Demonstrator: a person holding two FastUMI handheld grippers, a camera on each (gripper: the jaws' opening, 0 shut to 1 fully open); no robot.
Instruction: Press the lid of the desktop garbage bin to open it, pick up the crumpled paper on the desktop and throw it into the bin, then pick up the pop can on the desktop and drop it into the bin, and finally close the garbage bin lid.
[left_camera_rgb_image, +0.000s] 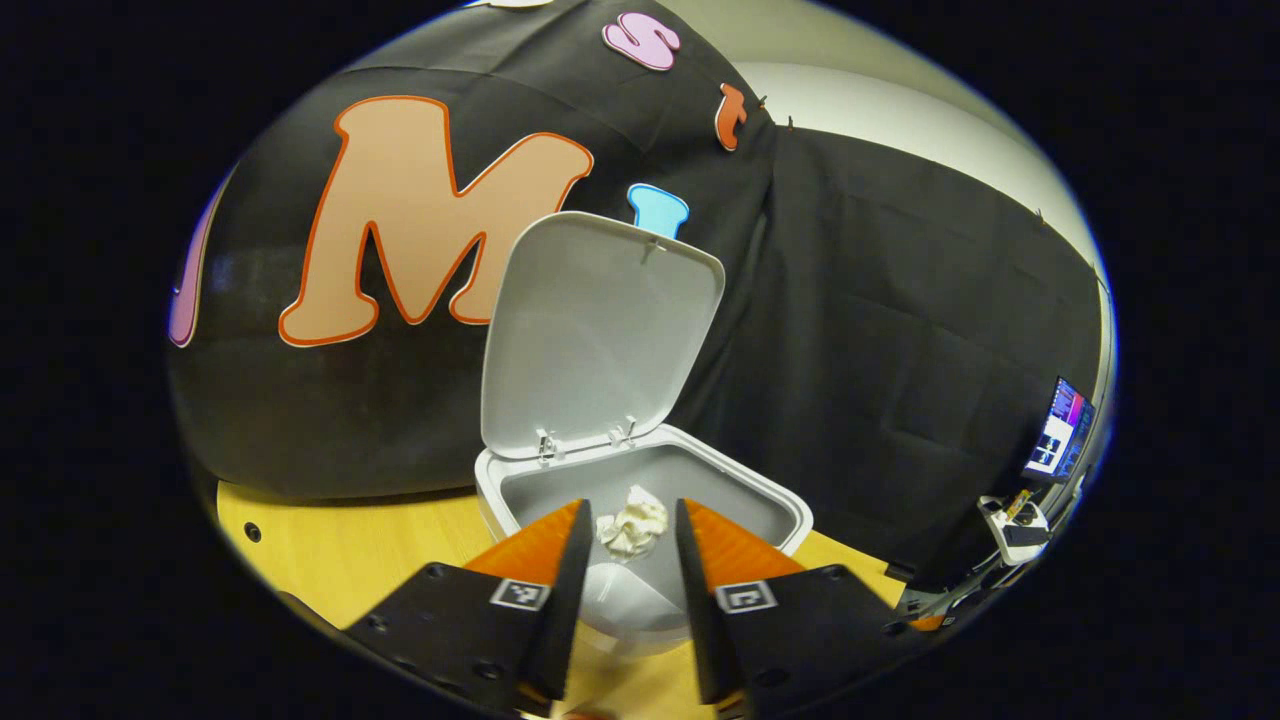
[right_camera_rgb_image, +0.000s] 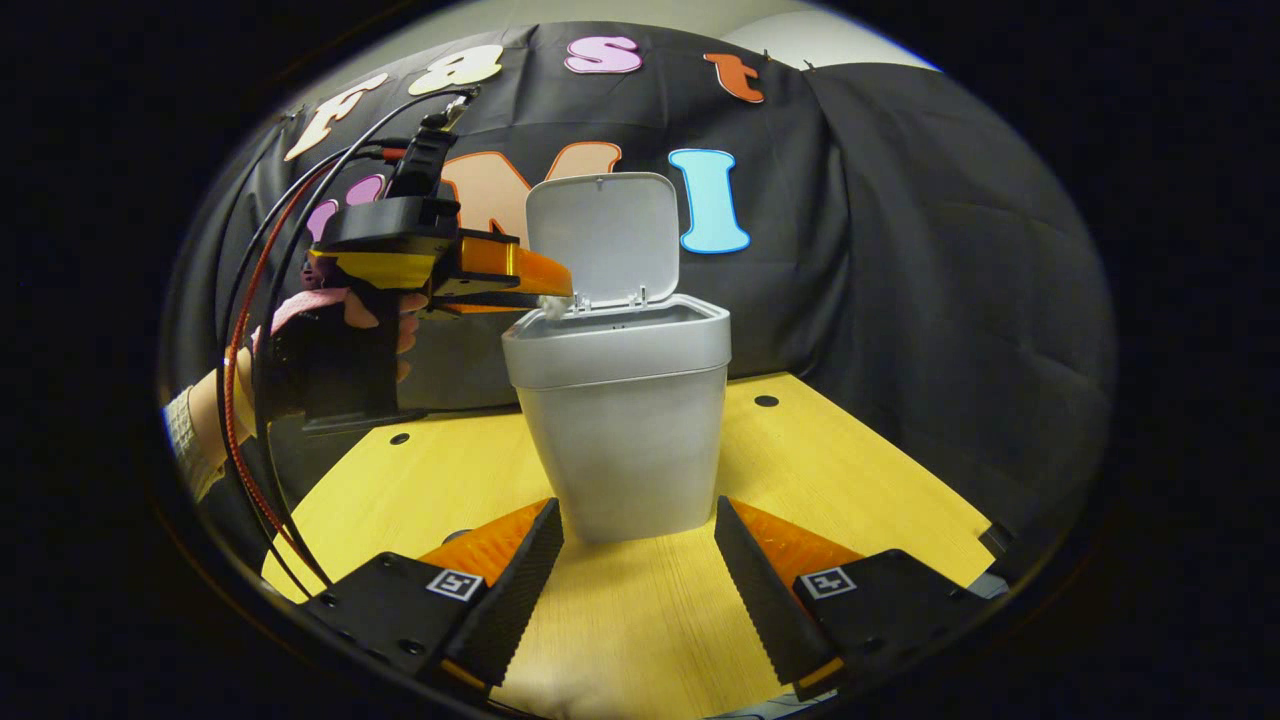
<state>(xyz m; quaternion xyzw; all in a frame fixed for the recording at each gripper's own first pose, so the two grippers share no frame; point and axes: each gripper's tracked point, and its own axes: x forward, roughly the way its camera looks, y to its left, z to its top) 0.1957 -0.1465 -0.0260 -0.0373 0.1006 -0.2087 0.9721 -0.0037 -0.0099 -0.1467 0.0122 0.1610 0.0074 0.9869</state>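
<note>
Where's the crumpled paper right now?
In the left gripper view the crumpled paper sits between the left gripper's fingertips, above the open garbage bin, in front of its raised lid. Whether the fingers grip it is unclear.

- The desk (right_camera_rgb_image: 850, 480) is yellow wood-grain, with small dark round holes in its top.
- A grey bin (right_camera_rgb_image: 625, 440) stands upright on it, lid raised, straight ahead of the right jaws and centred between them.
- From the left jaws, the desk (left_camera_rgb_image: 330, 550) runs below and behind that bin (left_camera_rgb_image: 780, 500).
</note>
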